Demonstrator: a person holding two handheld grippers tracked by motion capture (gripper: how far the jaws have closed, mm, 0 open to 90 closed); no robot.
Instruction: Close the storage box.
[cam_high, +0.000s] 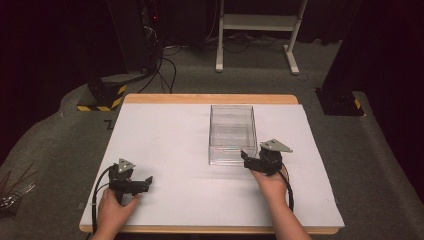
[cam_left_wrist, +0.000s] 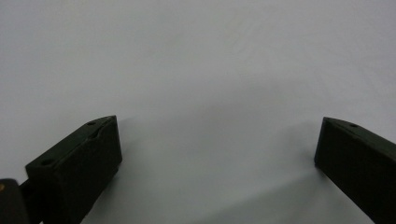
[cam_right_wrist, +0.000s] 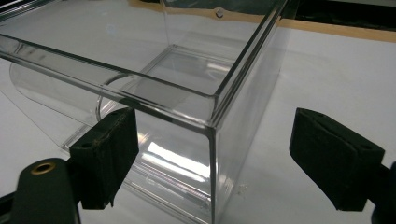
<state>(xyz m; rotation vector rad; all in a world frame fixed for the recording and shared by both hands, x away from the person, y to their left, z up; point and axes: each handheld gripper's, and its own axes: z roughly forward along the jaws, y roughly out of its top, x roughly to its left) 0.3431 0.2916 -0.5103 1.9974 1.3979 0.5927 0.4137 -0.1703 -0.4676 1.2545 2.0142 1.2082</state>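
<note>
Table (cam_high: 165, 130) covered in white holds one clear plastic box (cam_high: 232, 134), open-topped, just past centre toward one o'clock. The box's long axis runs from you toward twelve o'clock, its short near wall facing you. You hold two grippers. Your right gripper (cam_high: 250, 159) sits at the box's near right corner, jaws spread wide, with that corner between them in the right gripper view. Your left gripper (cam_high: 145, 182) rests at seven o'clock, well apart from the box, jaws wide over bare white surface.
</note>
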